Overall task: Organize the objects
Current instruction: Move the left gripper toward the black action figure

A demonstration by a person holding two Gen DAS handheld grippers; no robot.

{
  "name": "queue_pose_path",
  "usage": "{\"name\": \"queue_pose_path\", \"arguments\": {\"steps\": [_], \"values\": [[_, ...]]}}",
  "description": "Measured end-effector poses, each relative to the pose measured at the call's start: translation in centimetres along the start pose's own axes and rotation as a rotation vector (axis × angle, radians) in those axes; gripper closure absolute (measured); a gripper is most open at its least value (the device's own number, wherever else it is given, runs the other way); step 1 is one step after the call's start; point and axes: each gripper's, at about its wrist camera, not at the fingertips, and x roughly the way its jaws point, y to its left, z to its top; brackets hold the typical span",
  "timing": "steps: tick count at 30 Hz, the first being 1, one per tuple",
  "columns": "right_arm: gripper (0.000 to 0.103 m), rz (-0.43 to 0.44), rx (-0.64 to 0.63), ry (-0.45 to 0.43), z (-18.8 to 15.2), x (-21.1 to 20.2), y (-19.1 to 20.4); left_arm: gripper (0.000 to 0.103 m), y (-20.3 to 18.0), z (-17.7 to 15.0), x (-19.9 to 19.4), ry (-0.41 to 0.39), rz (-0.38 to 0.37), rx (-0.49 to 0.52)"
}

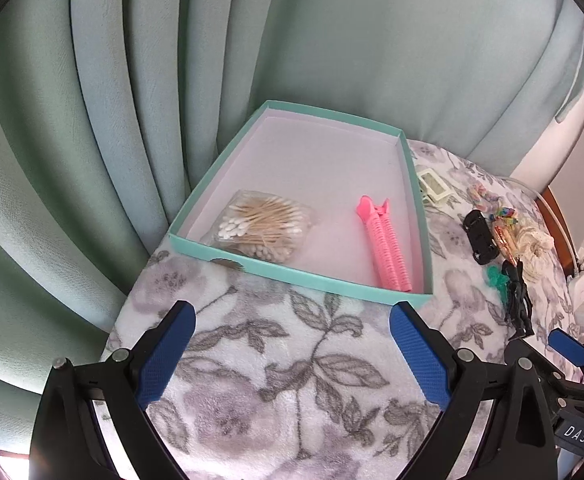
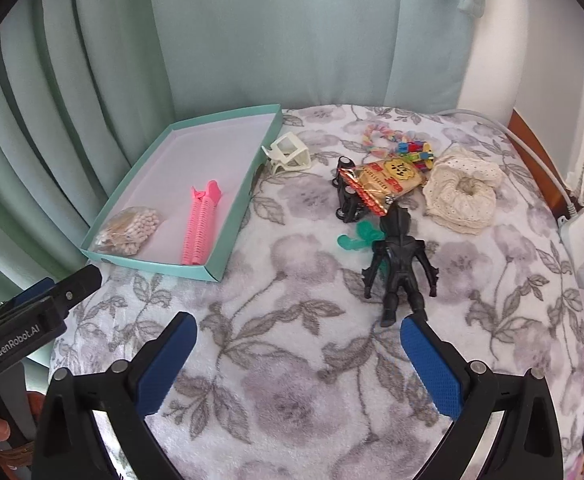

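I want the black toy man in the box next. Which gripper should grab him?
Probably the right gripper. It is open, and the black toy man lies just ahead of its fingers. The left gripper, open too, faces the box, with the toy off to its side.

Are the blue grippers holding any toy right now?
No. The left gripper and right gripper are both open and empty above the flowery fleece blanket.

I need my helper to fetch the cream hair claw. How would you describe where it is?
Find the teal box on the floral blanket. Just outside its far right corner lies the cream hair claw, boxy and open-framed, the only pale plastic thing beside the black toy car.
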Motion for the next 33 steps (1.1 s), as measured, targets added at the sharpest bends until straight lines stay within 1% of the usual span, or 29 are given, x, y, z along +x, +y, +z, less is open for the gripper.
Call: {"name": "queue_pose_path", "arguments": {"steps": [4,8,15,21,27,33], "values": [[0.0,-0.008,0.028,-0.014,-0.5,-1.0,-1.9,0.005,-1.9,-0.2,-1.0,-0.027,-0.027,0.038],[0.0,-0.021,0.055,-0.025,-1.0,-1.7,-4.0,0.005,-4.1,-0.7,-2.1,-0.031,-0.06,0.075],[0.0,-0.051,0.138,-0.038,-1.9,-2.8,-8.9,0.005,-7.8,-1.3,-2.5,-0.005,-0.115,0.118],[0.0,-0.081,0.216,-0.03,-2.7,-2.8,-12.6,0.005,-10.2,-2.0,-2.1,0.021,-0.132,0.141],[0.0,-0.084,0.255,-0.014,-3.2,-1.9,-14.3,0.005,-12.4,-2.2,-0.9,0.063,-0.149,0.169],[0.0,-0.094,0.254,0.009,-3.4,-0.6,-14.9,0.005,-14.6,-2.3,0.6,0.098,-0.162,0.193]]}}
